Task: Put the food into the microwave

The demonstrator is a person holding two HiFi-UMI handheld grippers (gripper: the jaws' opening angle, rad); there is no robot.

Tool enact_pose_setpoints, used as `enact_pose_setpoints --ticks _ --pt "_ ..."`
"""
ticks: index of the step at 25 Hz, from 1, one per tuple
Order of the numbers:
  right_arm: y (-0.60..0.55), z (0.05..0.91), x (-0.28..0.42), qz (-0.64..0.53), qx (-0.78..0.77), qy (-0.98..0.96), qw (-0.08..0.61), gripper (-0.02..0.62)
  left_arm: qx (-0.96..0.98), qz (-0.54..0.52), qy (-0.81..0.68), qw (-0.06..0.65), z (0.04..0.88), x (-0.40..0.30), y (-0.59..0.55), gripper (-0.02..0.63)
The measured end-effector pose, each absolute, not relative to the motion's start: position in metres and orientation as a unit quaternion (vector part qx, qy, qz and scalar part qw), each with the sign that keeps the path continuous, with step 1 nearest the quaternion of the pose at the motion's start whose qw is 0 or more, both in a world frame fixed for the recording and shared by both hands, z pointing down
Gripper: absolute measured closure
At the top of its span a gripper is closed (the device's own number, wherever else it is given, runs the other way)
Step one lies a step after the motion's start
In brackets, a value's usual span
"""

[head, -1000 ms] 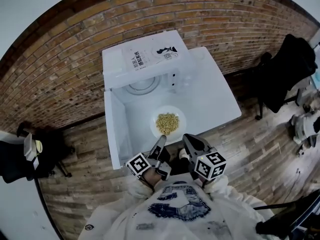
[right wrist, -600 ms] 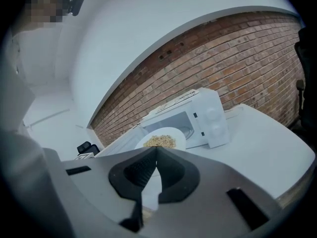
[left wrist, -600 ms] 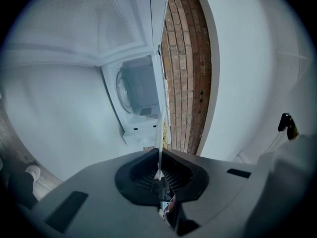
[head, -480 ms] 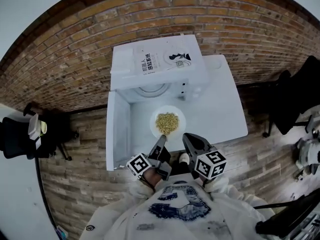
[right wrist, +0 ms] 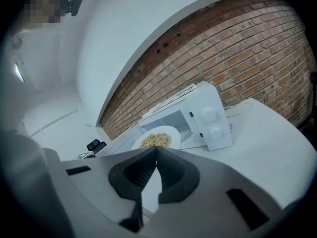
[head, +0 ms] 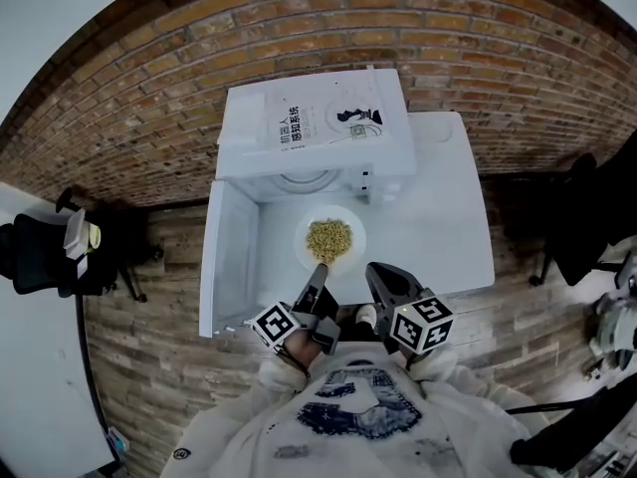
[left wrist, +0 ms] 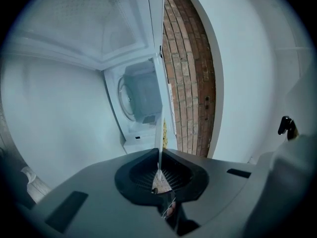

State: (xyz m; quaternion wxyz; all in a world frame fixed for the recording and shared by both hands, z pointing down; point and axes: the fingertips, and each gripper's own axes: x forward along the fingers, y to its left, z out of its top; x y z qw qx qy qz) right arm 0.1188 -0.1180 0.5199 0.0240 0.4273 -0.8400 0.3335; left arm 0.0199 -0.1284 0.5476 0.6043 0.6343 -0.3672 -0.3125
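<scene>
One microwave (head: 318, 127), one plate (head: 350, 254) of food (head: 329, 237), one table (head: 438, 222) — two claws (head: 318, 273) (head: 377, 272).

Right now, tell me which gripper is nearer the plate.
Left. The left gripper is shut on the plate's near rim. The right gripper is shut and empty, close to that rim but off to its right, not gripping it.

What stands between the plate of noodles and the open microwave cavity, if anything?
Nothing visible does. The door is swung wide to the left, and the plate, its rim clamped in the left gripper's jaws, faces the microwave's cavity directly.
</scene>
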Motion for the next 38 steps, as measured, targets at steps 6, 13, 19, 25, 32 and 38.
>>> enact_pose_setpoints --ticks 6,13,19,25,32,38 --pt "-0.132 0.524 0.118 0.338 0.417 -0.843 0.026 0.581 0.63 -0.322 -0.378 0.598 0.549 0.016 -0.142 0.585" --pt "-0.15 0.527 0.109 0.339 0.414 -0.844 0.036 0.581 0.621 -0.331 -0.378 0.601 0.556 0.008 -0.166 0.584" --pt "-0.178 0.521 0.108 0.33 0.428 -0.84 0.04 0.581 0.617 -0.335 -0.368 0.61 0.558 0.001 -0.191 0.586" --pt "-0.195 0.522 0.093 0.326 0.437 -0.837 0.042 0.581 0.62 -0.321 -0.367 0.615 0.574 -0.013 -0.209 0.584" --pt "-0.208 0.522 0.083 0.321 0.455 -0.83 0.039 0.581 0.618 -0.324 -0.35 0.625 0.584 -0.023 -0.23 0.584" --pt "-0.217 0.519 0.079 0.314 0.461 -0.829 0.039 0.581 0.621 -0.306 -0.366 0.622 0.603 -0.034 -0.244 0.586"
